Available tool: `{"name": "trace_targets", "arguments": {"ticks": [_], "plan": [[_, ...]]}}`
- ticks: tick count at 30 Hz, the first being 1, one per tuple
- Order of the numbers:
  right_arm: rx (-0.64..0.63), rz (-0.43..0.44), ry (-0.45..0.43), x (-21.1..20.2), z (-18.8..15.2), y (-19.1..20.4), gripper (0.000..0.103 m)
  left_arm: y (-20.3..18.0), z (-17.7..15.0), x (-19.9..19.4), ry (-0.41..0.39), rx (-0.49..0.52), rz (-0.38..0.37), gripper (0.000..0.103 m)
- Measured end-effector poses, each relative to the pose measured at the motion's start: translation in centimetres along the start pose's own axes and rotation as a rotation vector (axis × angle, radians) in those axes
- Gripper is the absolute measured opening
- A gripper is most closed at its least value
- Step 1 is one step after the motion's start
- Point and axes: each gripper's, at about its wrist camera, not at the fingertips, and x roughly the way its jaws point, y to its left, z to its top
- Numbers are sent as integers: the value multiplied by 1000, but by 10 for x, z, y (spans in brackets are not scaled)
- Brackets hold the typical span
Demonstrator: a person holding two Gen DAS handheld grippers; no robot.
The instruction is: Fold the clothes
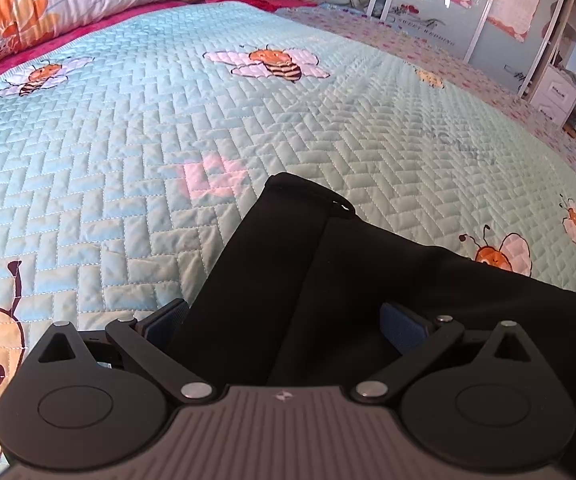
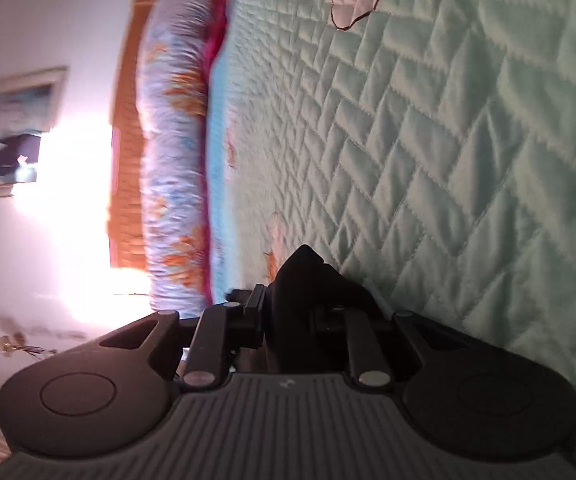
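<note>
Bedroom bed with bee-print quilt [image 1: 248, 128] carries a black garment [image 1: 307, 280], left gripper [image 1: 288, 320] wide around its flat part, right gripper [image 2: 291, 312] narrow, pinching a bunched edge; fold starting, next likely lift and carry over.

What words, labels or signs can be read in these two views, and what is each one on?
"SWEET WEDDING", faint, on the wardrobe door in the left wrist view.
Grey lettering on the quilt: too blurred to read.
Pink-framed sheets on the wardrobe: print too small to read.
Small logo mark on each gripper's body: a symbol, no letters.
Right wrist view: no readable text.
</note>
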Motion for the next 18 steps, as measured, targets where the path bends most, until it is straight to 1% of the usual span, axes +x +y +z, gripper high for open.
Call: {"name": "trace_targets", "arguments": {"ticks": [3,4,5,6,7,8,9,10,11,12,14,15,16,17,18], "plan": [[5,-100,-27,-8,-4,17,25,6,5,-2,22,-36,-24,103],[3,-148,-94,-21,-6,25,28,11,6,-4,24,-64,-40,103],[-1,-201,-199,-38,-9,33,32,16,9,-8,19,-107,-49,103],[-19,-215,-267,-49,-17,45,32,22,12,-12,13,-150,-58,96],[-37,-229,-334,-60,-25,56,32,28,15,-16,8,-193,-67,91],[-56,-243,-401,-72,-32,67,32,32,18,-26,-17,-223,-76,85],[-115,-212,-392,-69,-46,83,32,34,21,-37,-44,-237,-87,85],[-174,-181,-383,-66,-61,98,32,34,26,-53,-84,-248,-119,85],[-203,-157,-348,-54,-77,110,32,28,31,-58,-87,-242,-186,85],[-230,-156,-305,-38,-90,115,32,22,36,-63,-89,-236,-254,85],[-279,-171,-222,-2,-112,122,25,10,46,-72,-94,-224,-390,85],[-276,-159,-185,20,-117,121,21,5,49,-58,-42,-211,-421,84],[-273,-147,-147,43,-122,120,14,1,52,-44,12,-197,-451,83],[-269,-134,-110,65,-126,118,12,-4,55,-29,65,-183,-481,75],[-259,-101,-84,86,-127,119,12,-9,58,-15,119,-169,-511,62]]}}
